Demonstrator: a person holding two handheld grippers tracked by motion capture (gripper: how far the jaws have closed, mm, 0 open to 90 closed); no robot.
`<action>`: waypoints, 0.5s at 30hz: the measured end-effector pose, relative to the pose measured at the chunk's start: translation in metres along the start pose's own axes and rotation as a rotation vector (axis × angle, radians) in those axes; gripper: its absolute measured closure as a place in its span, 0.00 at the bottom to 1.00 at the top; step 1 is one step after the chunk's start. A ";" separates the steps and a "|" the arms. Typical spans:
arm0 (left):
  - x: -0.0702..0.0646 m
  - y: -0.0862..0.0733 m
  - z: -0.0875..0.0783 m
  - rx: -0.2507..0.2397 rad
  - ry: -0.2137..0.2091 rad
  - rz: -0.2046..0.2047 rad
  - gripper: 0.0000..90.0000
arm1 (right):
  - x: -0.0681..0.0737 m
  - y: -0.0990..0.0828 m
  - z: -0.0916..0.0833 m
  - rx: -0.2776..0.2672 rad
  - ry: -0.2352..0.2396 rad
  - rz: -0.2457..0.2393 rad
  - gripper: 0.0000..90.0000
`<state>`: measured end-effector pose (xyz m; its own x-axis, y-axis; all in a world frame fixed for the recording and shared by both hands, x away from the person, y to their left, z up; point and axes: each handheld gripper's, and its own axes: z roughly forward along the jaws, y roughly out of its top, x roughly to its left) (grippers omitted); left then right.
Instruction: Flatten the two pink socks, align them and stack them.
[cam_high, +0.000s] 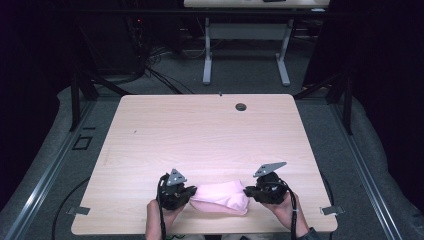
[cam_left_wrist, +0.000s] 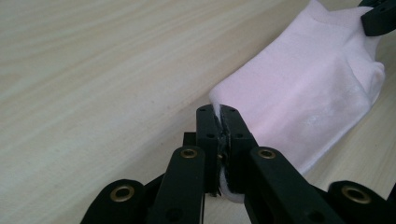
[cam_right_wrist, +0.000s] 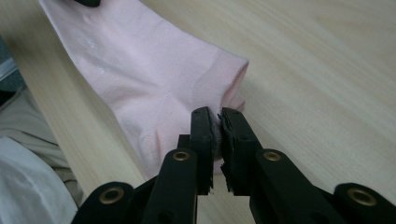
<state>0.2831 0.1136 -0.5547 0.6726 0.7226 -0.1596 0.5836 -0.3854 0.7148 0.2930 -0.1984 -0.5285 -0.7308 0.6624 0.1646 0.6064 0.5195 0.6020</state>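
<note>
Jaws clamped on both sides, and you've got a pink sock (cam_high: 222, 197) pinched between your two tools at the bottom centre of the high view. Your left gripper (cam_high: 192, 192) bites its left end, your right gripper (cam_high: 248, 190) its right end, low on the wooden table (cam_high: 200, 130), close to the near edge. A dark round hole (cam_high: 241, 106) sits in the tabletop toward the upper middle of the frame.

Over to the left gripper view: your left gripper (cam_left_wrist: 221, 112) is squeezed tight on a thin fold of the sock (cam_left_wrist: 308, 93), which runs off to the upper right, where the other tool's black tip pokes in at the corner.

Now the right gripper view: your right gripper (cam_right_wrist: 215, 114) nips the sock (cam_right_wrist: 149, 79) just beside its ribbed cuff, fabric stretching to the upper left.
</note>
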 end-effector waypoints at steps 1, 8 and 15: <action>0.000 -0.001 0.001 0.008 0.001 0.001 0.97 | 0.000 -0.003 0.004 0.010 -0.011 0.006 0.93; -0.005 -0.007 0.007 0.032 0.014 0.018 0.92 | -0.003 -0.010 0.011 0.053 -0.012 0.016 0.91; -0.001 -0.008 0.001 0.004 0.089 0.022 0.58 | -0.007 -0.015 0.013 0.038 -0.014 0.029 0.66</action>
<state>0.2779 0.1154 -0.5604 0.6426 0.7618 -0.0827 0.5710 -0.4041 0.7146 0.2932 -0.2039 -0.5487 -0.7082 0.6850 0.1708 0.6394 0.5198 0.5666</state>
